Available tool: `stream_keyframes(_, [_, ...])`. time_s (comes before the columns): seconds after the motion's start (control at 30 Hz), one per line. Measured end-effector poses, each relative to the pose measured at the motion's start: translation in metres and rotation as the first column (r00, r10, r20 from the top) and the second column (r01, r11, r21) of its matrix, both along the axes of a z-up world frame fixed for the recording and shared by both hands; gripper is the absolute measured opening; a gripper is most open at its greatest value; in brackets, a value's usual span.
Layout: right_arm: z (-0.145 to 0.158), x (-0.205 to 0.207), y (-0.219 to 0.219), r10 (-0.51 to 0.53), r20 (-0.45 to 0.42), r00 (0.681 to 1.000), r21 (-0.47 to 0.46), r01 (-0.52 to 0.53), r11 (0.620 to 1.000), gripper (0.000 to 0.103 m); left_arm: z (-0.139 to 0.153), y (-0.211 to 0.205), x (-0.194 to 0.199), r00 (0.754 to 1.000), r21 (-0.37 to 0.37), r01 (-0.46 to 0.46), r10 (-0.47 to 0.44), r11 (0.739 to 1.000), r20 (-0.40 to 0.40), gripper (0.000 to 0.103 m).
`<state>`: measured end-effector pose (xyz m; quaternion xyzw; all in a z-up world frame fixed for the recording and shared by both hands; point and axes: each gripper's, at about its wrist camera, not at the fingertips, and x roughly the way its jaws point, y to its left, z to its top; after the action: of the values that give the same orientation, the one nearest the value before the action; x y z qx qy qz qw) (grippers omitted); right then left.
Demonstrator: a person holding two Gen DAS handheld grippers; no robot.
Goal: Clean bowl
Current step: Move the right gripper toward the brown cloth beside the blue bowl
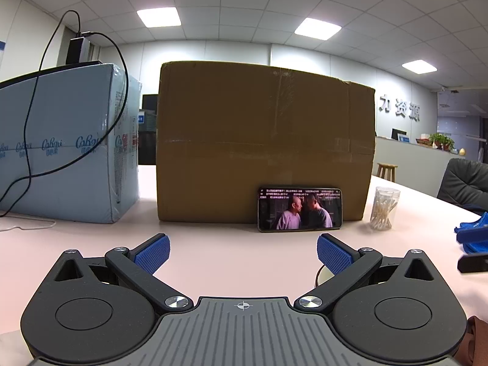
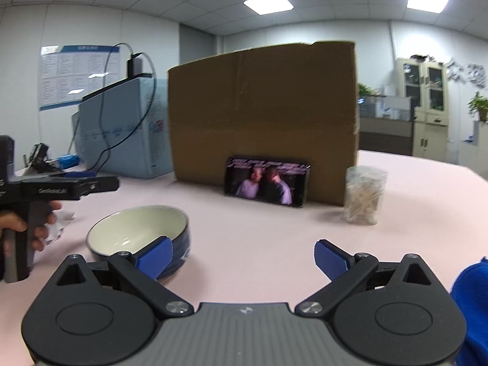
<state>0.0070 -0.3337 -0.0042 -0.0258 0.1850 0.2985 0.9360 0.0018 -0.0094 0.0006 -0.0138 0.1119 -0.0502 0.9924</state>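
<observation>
Landmark: tall brown cardboard box (image 2: 262, 119), matte, creased. Left of it, a plastic-wrapped pale-blue pack (image 1: 61, 149) draped with black cable. Front-left of the box, a round bowl (image 2: 138, 233), glossy cream inside, dark blue outside, empty, on the pink table (image 2: 259, 244). Against the box, a glossy phone (image 2: 267, 181). Right of it, a clear cylinder of cotton swabs (image 2: 364, 195). Left gripper (image 1: 243, 256) and right gripper (image 2: 243, 259) spread wide, ribbed blue pads bare.

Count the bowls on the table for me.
1. The bowl sits on the pink table, left of the right gripper, in front of the cardboard box. The box could hide more behind it.
</observation>
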Motion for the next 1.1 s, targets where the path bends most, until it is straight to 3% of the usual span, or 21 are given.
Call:
stream_keyframes(0.33, [0.000,-0.009,0.006,0.173,-0.038,0.984,-0.018,-0.174,0.985,0.096,0.000,-0.001,-0.001,1.000,-0.002,0.001,-0.001,1.000,-0.001,0.103])
stream_keyframes(0.6, [0.000,-0.016,0.011,0.245,-0.025,0.969,-0.028,-0.246,0.969,0.091,0.000,0.000,-0.001,1.000,-0.003,0.001,-0.001,1.000,-0.002,0.103])
stream_keyframes(1.1, [-0.001,-0.036,0.021,0.443,-0.064,0.894,-0.106,-0.447,0.888,0.091,0.000,-0.001,-0.002,1.000,0.000,0.002,-0.002,1.000,0.000,0.103])
